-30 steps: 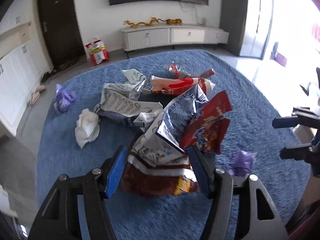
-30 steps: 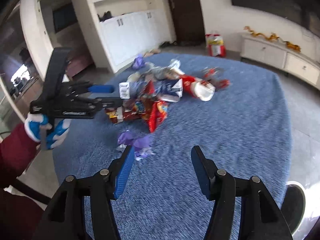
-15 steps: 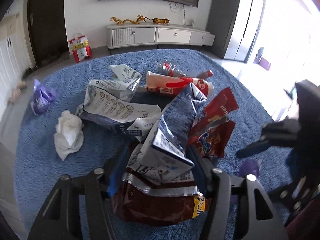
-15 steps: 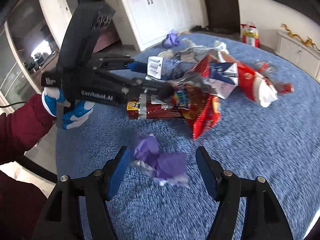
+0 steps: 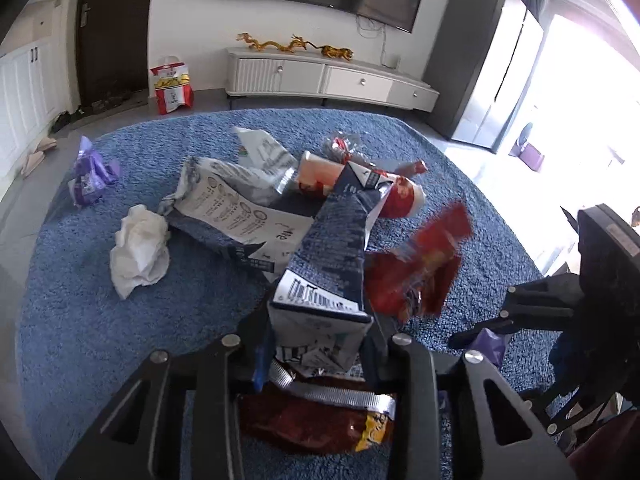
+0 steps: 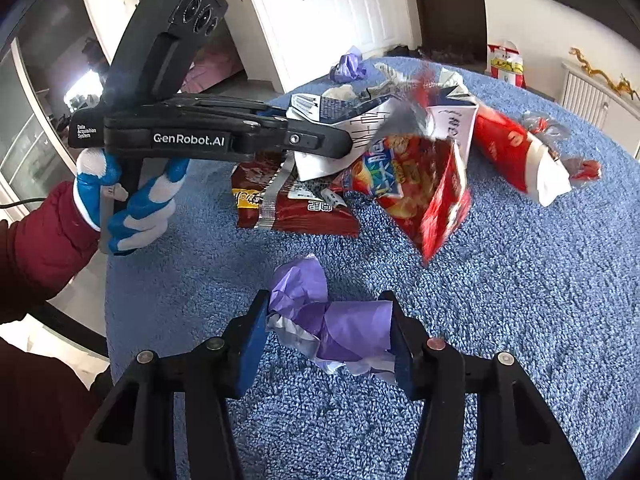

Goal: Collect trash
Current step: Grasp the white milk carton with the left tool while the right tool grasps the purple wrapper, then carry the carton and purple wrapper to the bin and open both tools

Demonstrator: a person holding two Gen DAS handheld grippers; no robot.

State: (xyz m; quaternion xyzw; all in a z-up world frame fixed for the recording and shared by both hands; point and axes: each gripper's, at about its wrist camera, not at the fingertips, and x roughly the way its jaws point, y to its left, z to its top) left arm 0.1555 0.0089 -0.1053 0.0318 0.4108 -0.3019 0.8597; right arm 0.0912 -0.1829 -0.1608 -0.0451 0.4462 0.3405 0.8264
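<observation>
The left gripper [image 5: 318,350], fingers just closing, pinches a dark-blue-and-white crumpled carton [image 5: 324,280]. The right gripper [image 6: 326,334], fingers also narrowing, brackets a crumpled purple wrapper [image 6: 340,324] near the carton on the blue-carpeted desk [image 6: 520,280].

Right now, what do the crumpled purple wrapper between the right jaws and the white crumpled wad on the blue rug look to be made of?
Crumpled purple wrapper: thin plastic film, it seems, matte purple outside with a silvery foil-like lining showing at its torn lower edge. White crumpled wad: soft tissue or paper napkin by its matte, rounded folds; it could be thin cloth. Blue rug: looped textile pile.
</observation>
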